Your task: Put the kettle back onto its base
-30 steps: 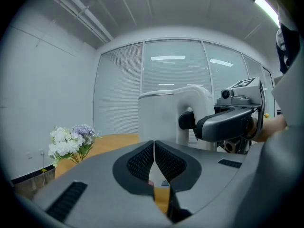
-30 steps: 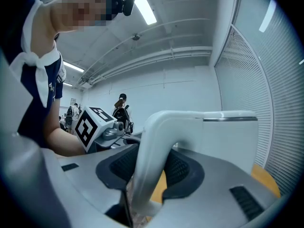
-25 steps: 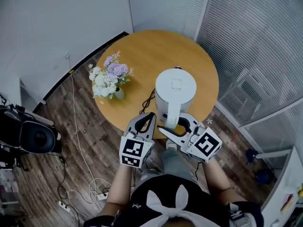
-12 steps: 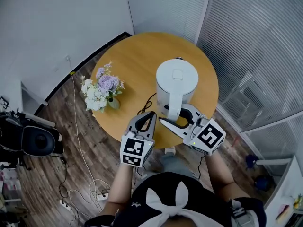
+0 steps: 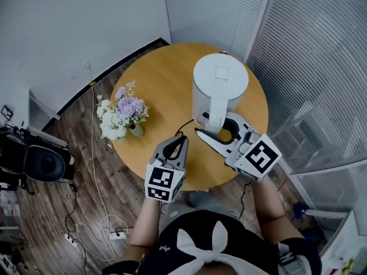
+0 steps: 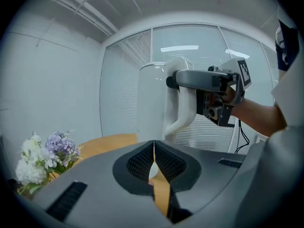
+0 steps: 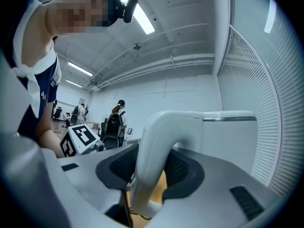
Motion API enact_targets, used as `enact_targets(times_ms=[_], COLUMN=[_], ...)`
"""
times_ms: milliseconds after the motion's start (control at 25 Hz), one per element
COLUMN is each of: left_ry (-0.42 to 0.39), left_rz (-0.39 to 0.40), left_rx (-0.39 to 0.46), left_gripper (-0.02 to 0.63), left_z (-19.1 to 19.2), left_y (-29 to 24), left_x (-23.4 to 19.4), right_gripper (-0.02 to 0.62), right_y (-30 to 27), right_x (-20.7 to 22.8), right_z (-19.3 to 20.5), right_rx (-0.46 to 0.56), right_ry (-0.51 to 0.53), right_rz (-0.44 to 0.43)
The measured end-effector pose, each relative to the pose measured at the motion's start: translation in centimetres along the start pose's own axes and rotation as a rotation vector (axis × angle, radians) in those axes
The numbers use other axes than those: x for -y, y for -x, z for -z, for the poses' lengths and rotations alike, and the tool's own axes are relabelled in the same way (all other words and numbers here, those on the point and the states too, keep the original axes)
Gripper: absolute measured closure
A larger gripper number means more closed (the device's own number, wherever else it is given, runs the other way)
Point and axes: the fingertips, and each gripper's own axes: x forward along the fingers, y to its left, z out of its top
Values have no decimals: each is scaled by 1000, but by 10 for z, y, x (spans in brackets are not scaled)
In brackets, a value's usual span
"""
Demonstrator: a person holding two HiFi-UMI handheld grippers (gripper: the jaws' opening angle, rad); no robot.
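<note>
A white electric kettle hangs over the right side of the round wooden table. My right gripper is shut on its handle, and the right gripper view shows the handle clamped between the dark pads. My left gripper sits over the table's near edge, left of the kettle, jaws shut and empty. The left gripper view shows the kettle ahead with the right gripper on it. A black cord runs on the table towards the kettle. I cannot make out the base.
A vase of white and purple flowers stands at the table's left edge. A glass wall with blinds runs close behind and to the right. A black chair and loose cables are on the floor to the left.
The right gripper has carried the kettle farther over the table and a little higher. The left gripper has moved forward beside it, still shut.
</note>
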Motion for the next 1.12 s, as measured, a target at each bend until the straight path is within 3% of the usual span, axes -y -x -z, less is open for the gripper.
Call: enact_targets(times_ms=[240, 1120], left_ry=[3, -25], left_rz=[-26, 107], left_rx=[20, -38], left_gripper=[575, 575], left_z=[-10, -11], left_y=[-17, -71], left_x=[-12, -52], right_gripper=[431, 431], right_y=[-10, -52], right_x=[29, 102], right_z=[-5, 28], right_rx=[23, 0], right_ry=[23, -76], right_rz=[-12, 99])
